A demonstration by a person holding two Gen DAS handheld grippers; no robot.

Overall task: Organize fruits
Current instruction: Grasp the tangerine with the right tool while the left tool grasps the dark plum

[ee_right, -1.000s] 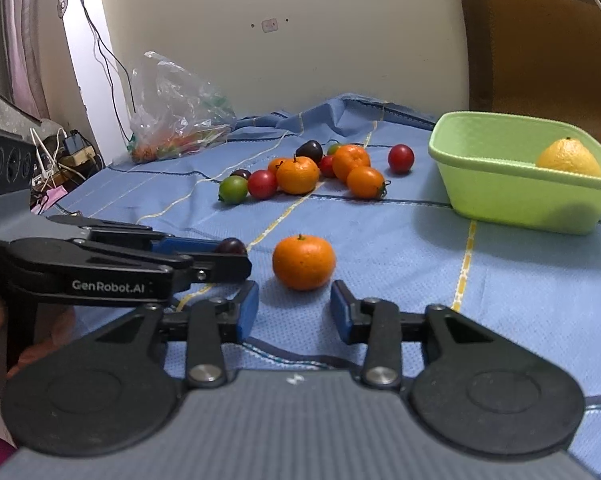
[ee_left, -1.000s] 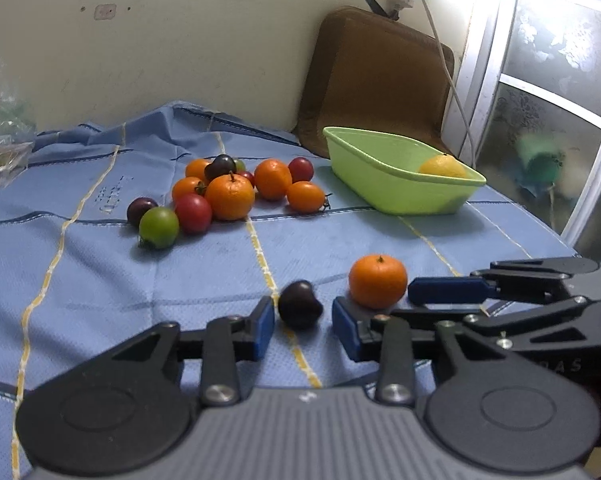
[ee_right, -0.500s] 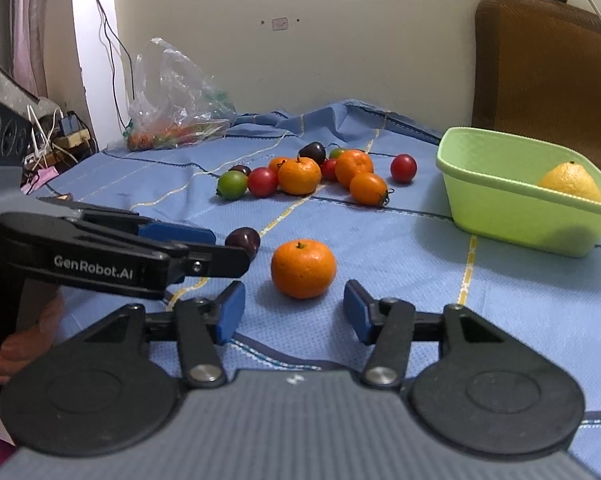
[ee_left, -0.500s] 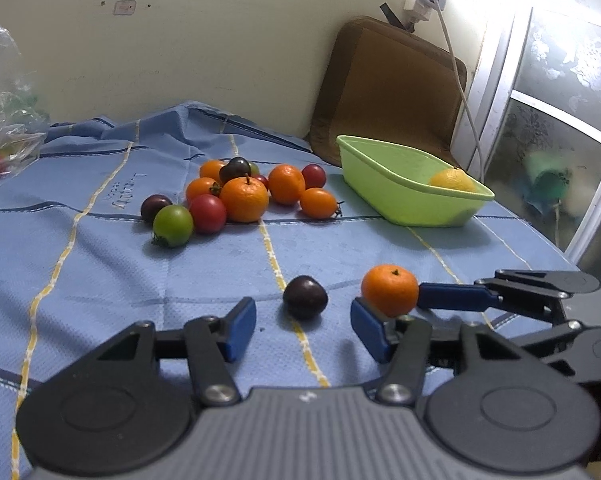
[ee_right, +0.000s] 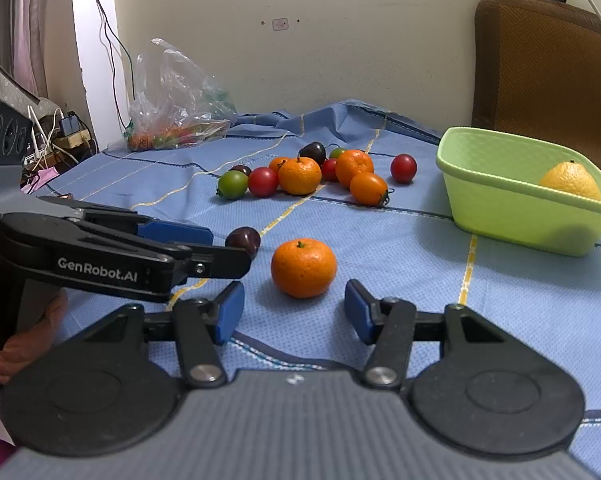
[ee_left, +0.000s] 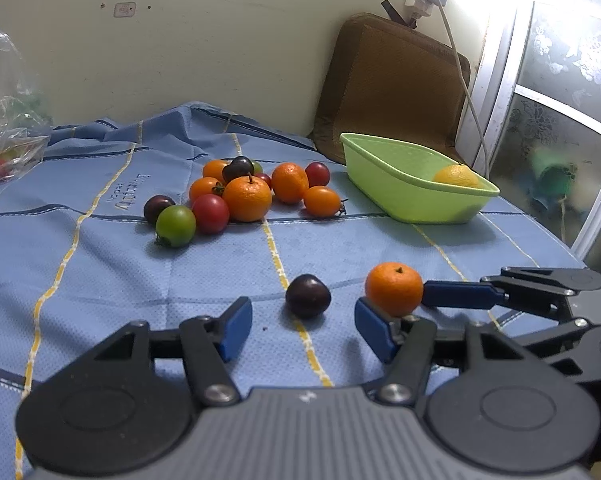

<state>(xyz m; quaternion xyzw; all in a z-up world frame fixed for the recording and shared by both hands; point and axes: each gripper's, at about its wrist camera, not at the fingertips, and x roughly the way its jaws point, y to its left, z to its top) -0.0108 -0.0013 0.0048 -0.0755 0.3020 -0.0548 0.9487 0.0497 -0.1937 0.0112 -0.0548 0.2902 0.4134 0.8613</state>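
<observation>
A dark plum [ee_left: 308,295] lies on the blue cloth just ahead of my open left gripper [ee_left: 303,326]; it also shows in the right wrist view [ee_right: 243,240]. An orange mandarin [ee_right: 303,267] lies just ahead of my open right gripper [ee_right: 294,312], and shows in the left wrist view [ee_left: 394,289]. Both grippers are empty. A pile of mandarins and tomatoes [ee_left: 247,197] sits farther back. A green basket [ee_left: 410,200] at the right holds one yellow-orange fruit [ee_left: 456,176].
A clear plastic bag with produce [ee_right: 176,104] lies at the far left by the wall. A brown cushion [ee_left: 392,84] leans behind the basket. A white cable [ee_left: 466,84] hangs by the window frame. The cloth is rumpled at the back [ee_left: 148,132].
Both grippers have drawn back from the plum and the mandarin, and their jaws have opened wider. The fruits have not moved.
</observation>
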